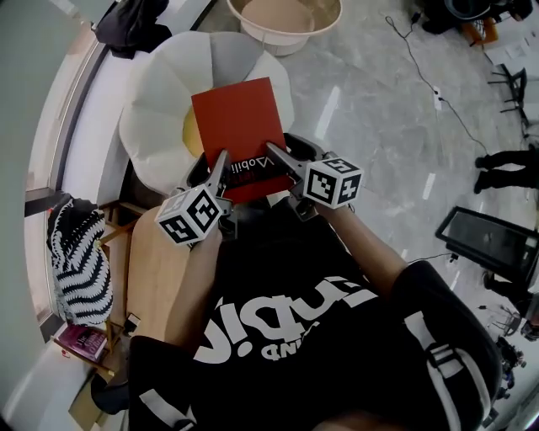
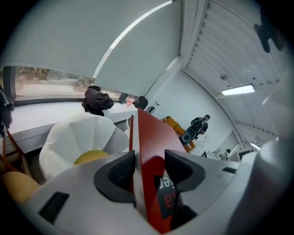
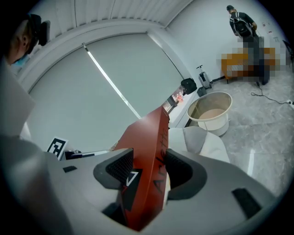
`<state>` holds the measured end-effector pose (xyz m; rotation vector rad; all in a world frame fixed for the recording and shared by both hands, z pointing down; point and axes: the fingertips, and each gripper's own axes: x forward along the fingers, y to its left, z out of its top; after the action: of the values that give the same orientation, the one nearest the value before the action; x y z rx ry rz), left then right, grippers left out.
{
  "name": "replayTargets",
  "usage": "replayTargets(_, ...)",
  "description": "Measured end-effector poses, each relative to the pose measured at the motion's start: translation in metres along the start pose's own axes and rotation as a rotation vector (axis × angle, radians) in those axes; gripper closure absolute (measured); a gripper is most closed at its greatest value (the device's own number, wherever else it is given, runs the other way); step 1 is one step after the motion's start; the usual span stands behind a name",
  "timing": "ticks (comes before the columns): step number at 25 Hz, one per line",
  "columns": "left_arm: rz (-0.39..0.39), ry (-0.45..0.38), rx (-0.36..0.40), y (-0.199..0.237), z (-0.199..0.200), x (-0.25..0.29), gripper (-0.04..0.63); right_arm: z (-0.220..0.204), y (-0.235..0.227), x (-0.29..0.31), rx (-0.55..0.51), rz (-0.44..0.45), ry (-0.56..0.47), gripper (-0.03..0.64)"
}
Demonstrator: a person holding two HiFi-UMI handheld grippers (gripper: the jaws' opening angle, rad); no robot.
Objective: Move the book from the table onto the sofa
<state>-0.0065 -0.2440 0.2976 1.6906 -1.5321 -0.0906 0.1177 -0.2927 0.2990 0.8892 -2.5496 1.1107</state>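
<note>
Red and matte, the book (image 1: 240,126) is a thin, flat rectangle with sharp corners, plain across most of its cover. A black panel with pale lettering runs along the edge nearest the person. It is off the tabletop (image 1: 156,269) and lies roughly level in the air above the near side of the sofa (image 1: 160,109), covering part of the sofa's yellow centre (image 1: 192,130).

Both claws grip that near edge. The left claw (image 1: 221,160) is closed on the book's left corner; in the left gripper view its dark ribbed pads (image 2: 120,170) press on either cover, with a pale strip of page block between the red boards. The right claw (image 1: 271,151) is closed on the right corner, and its pads (image 3: 120,167) clamp the cover just where the black panel carries a small white triangle.

The sofa is white and shaped like a flower, with broad, rounded, padded petals spread around the yellow cushion. Beyond its far edge a round cream tub (image 1: 286,21) with a smooth lip stands on the glossy grey marbled floor (image 1: 379,109). The tabletop is light wood with a rounded end. Beside its left edge lies a knitted bundle (image 1: 80,261) in wavy black and white stripes.
</note>
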Motion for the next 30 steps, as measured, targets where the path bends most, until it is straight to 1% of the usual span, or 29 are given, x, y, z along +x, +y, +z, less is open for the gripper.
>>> replayTargets(7,0.041,-0.032,-0.02,0.022,0.032,0.013,0.383,0.02,0.004,0.041,-0.015,0.034,0.04,0.4)
replayTargets(14,0.092,-0.063,-0.054,0.043,0.05,0.029,0.383,0.034,0.0,0.077,-0.036,0.074,0.083,0.4)
replayTargets(23,0.149,-0.081,-0.116,0.067,0.057,0.058,0.383,0.042,-0.02,0.118,-0.043,0.106,0.151,0.4)
replayTargets(30,0.177,-0.081,-0.152,0.085,0.051,0.085,0.383,0.041,-0.042,0.143,-0.048,0.111,0.178,0.4)
